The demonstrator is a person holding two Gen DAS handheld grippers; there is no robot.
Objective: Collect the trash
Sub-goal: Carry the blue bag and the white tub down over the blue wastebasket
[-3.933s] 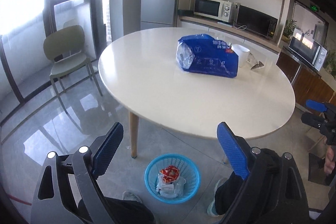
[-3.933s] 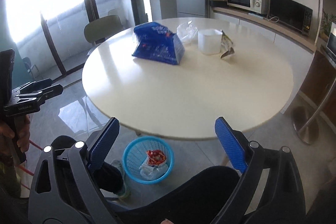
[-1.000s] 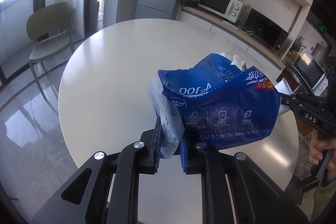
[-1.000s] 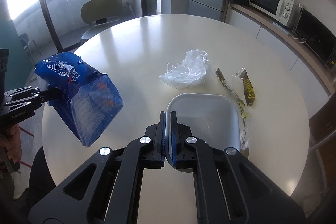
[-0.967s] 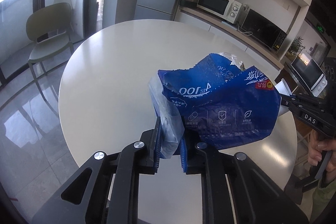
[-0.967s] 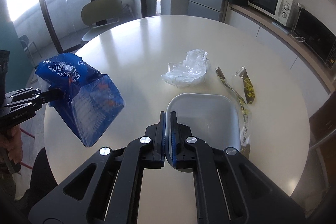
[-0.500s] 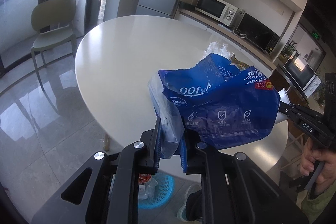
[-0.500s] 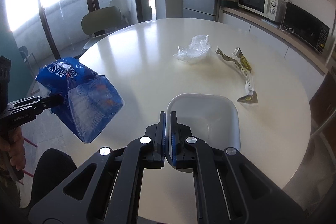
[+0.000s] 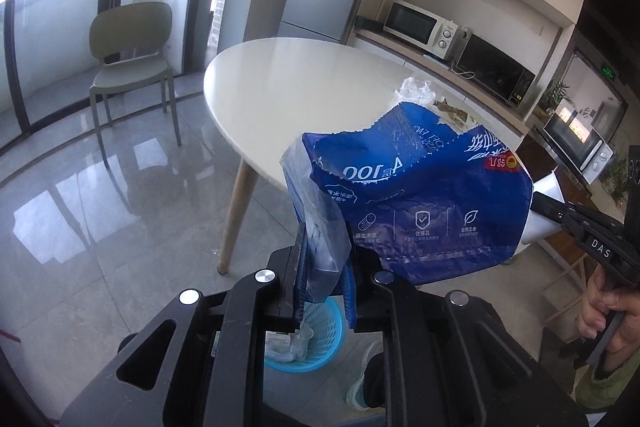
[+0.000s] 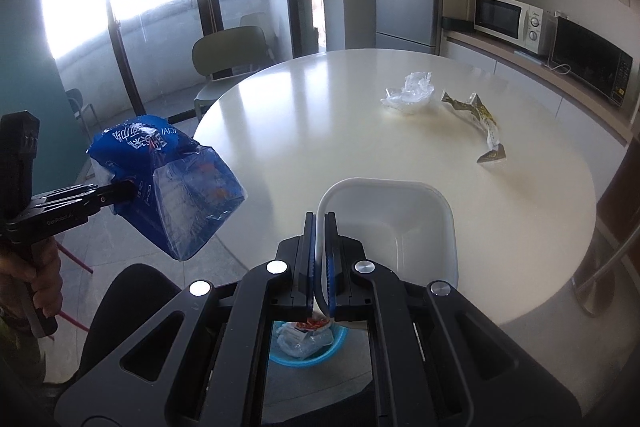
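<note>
From the left wrist, the left gripper (image 9: 323,275) is clamped on the clear end of a blue plastic bag (image 9: 416,203), which hangs off the edge of the round table (image 9: 296,83), with the blue bin (image 9: 320,339) on the floor just below the jaws. From the right wrist, the right gripper (image 10: 319,247) pinches the near rim of a white tub (image 10: 400,223) held over the table's near edge; a crumpled clear wrapper (image 10: 410,89) and a yellow wrapper (image 10: 480,123) lie farther back on the table. This looks like the carry-to-bin step. Next, each piece needs lowering over the bin before the jaws let go.
</note>
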